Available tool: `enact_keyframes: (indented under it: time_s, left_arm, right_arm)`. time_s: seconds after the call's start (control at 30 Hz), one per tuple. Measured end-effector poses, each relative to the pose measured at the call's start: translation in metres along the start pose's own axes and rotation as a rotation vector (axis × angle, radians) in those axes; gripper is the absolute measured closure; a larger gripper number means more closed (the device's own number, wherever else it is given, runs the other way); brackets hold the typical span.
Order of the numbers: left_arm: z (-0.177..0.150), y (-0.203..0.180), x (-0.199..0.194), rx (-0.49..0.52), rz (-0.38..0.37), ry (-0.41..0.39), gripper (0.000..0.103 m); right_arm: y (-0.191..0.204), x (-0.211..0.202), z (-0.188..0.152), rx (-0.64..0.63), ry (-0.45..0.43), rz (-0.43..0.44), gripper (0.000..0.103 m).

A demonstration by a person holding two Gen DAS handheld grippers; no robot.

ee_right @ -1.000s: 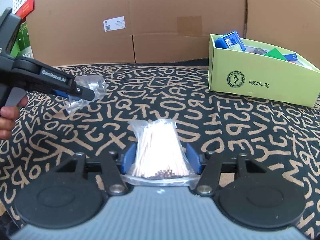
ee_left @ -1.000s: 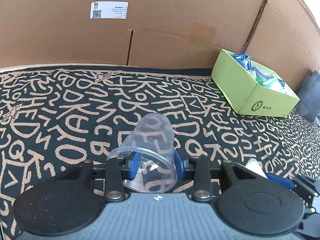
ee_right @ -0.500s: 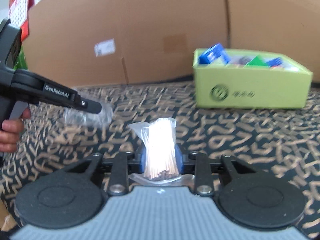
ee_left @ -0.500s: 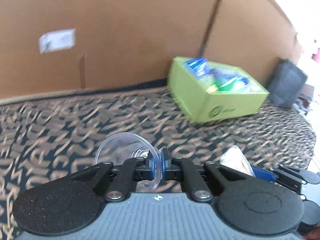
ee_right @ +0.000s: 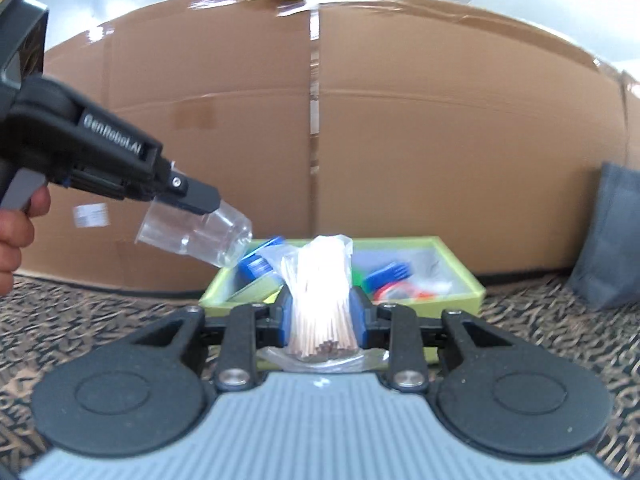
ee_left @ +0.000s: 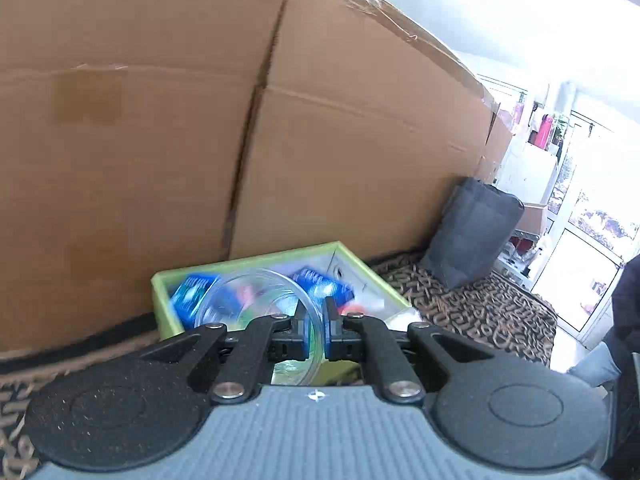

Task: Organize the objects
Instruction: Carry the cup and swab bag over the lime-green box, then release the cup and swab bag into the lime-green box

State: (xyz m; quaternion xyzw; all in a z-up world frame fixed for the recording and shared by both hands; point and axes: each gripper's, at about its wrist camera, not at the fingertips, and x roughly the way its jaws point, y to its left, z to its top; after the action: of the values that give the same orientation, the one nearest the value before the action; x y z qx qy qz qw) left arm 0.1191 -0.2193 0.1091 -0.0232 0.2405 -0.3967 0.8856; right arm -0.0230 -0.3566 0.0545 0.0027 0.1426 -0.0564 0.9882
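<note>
left fingers (ee_left: 314, 328) clamped on clear cup (ee_left: 260, 300) rim; right fingers (ee_right: 320, 316) clamped on stick bundle (ee_right: 320, 292) | green box (ee_right: 460, 280) at your 12 o'clock; cup nearer, over it

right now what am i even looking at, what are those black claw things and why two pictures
These are two hand-held grippers, each with a fisheye camera looking along its fingers; a person's hand works them. One picture comes from each.

The left gripper is shut on the rim of a clear plastic cup; the right view shows it from the side. The right gripper is shut on a bagged bundle of thin wooden sticks.

Ahead, a green box of small packets sits on a letter-patterned cloth, with cardboard behind it.
</note>
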Motion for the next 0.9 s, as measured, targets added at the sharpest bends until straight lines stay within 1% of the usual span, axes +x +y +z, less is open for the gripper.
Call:
enact_keyframes:
  time_s: [0.1, 0.17, 0.3, 0.43, 0.5, 0.53, 0.57, 0.6, 0.63, 0.67, 0.7, 0.73, 0.8, 0.9]
  left_arm:
    - [0.009, -0.005, 0.03, 0.02, 0.018, -0.026, 0.098]
    - [0.012, -0.005, 0.05, 0.018, 0.021, -0.016, 0.098]
    - [0.014, -0.003, 0.081, 0.004, 0.014, 0.011, 0.098]
    - [0.014, -0.001, 0.105, 0.009, 0.03, 0.026, 0.098]
    - [0.013, 0.001, 0.113, 0.017, 0.041, 0.035, 0.097]
    - [0.011, 0.002, 0.113, 0.015, 0.032, 0.039, 0.089]
    - [0.009, 0.004, 0.113, 0.007, 0.011, 0.054, 0.078]
    - [0.006, 0.008, 0.11, -0.014, -0.004, 0.077, 0.043]
    - [0.002, 0.011, 0.105, -0.043, 0.0, 0.086, 0.013]
    - [-0.004, 0.014, 0.098, -0.069, 0.016, 0.062, 0.008]
    - [-0.01, 0.015, 0.088, -0.078, 0.029, 0.028, 0.008]
    - [-0.015, 0.015, 0.079, -0.067, 0.031, 0.013, 0.008]
    - [-0.027, 0.012, 0.064, -0.039, 0.022, 0.01, 0.008]
    - [-0.042, 0.008, 0.044, -0.015, 0.057, 0.006, 0.007]
  right_arm:
    - [-0.021, 0.023, 0.012, 0.012, -0.003, -0.06, 0.074]
    - [-0.035, 0.042, 0.021, 0.024, -0.001, -0.079, 0.074]
    - [-0.051, 0.083, 0.032, -0.016, -0.004, -0.141, 0.074]
    - [-0.061, 0.125, 0.03, -0.019, 0.017, -0.146, 0.074]
    - [-0.065, 0.145, 0.026, -0.024, 0.04, -0.144, 0.07]
    - [-0.067, 0.153, 0.022, -0.017, 0.063, -0.134, 0.065]
    - [-0.068, 0.156, 0.019, -0.006, 0.081, -0.133, 0.049]
    - [-0.068, 0.155, 0.015, 0.006, 0.078, -0.142, 0.04]
    - [-0.067, 0.149, 0.011, 0.011, 0.053, -0.146, 0.026]
    - [-0.066, 0.141, 0.007, 0.011, 0.027, -0.149, 0.013]
    - [-0.064, 0.133, 0.003, 0.011, 0.0, -0.154, 0.003]
    - [-0.062, 0.124, -0.001, 0.012, -0.027, -0.156, 0.0]
    - [-0.055, 0.106, -0.009, 0.016, -0.059, -0.154, 0.0]
    - [-0.047, 0.09, -0.014, 0.031, -0.056, -0.135, 0.0]
